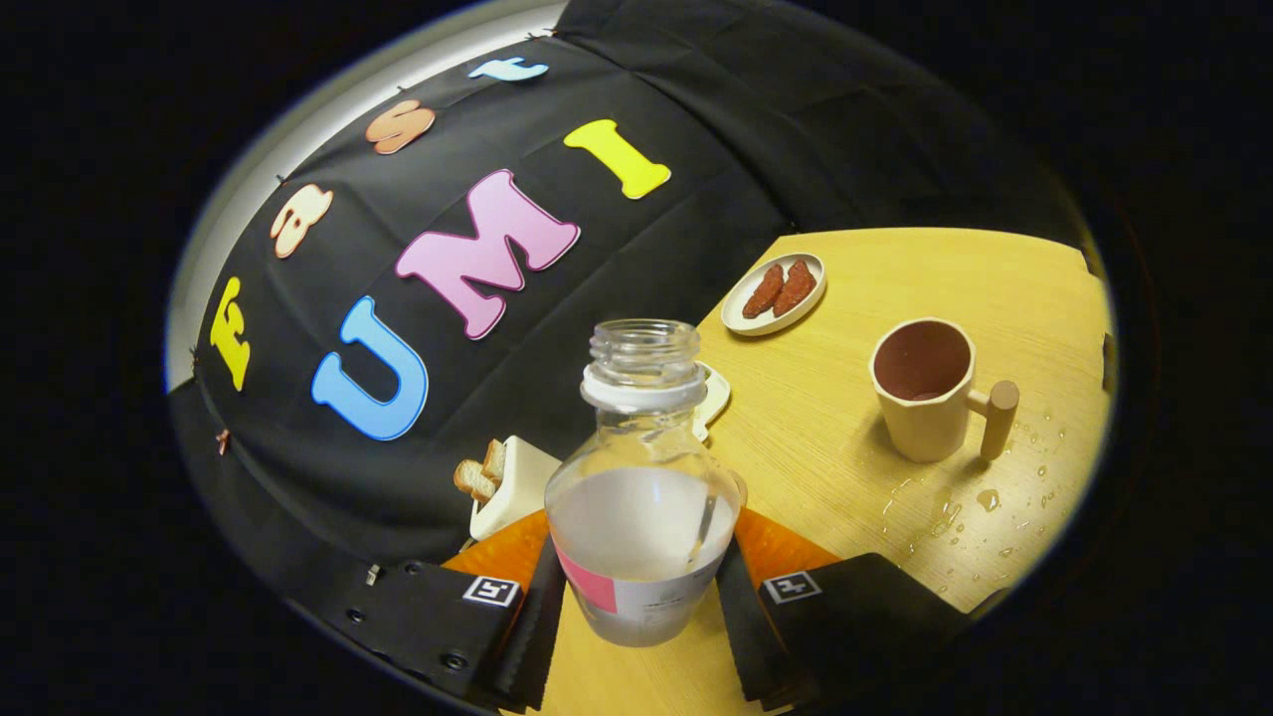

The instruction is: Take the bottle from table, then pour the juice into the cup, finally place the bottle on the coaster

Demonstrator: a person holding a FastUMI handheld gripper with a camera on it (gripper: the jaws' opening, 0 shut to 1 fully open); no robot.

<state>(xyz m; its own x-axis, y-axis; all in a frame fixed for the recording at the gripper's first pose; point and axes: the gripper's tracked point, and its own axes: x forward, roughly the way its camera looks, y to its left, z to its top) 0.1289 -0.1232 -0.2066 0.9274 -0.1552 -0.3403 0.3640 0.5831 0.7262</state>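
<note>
You've got one gripper [641, 597] here, with two fingers [532, 622], one pressed to each side of the bottle. One bottle [641, 497], clear, no cap on it, part full of pale liquid. One cup [925, 398] with one handle, standing beyond the fingers on your right. One small oval plate [748, 316] further back, and you can count two reddish-brown pieces [781, 288] on it. One white toaster [512, 487] beside the bottle, two bread slices [480, 472] sticking out of it. One pale flat thing [714, 398] just behind the bottle, mostly hidden; can't tell what it is. One wooden table [995, 288]. Water drops [960, 507] near the cup: many, too small to count.
</note>
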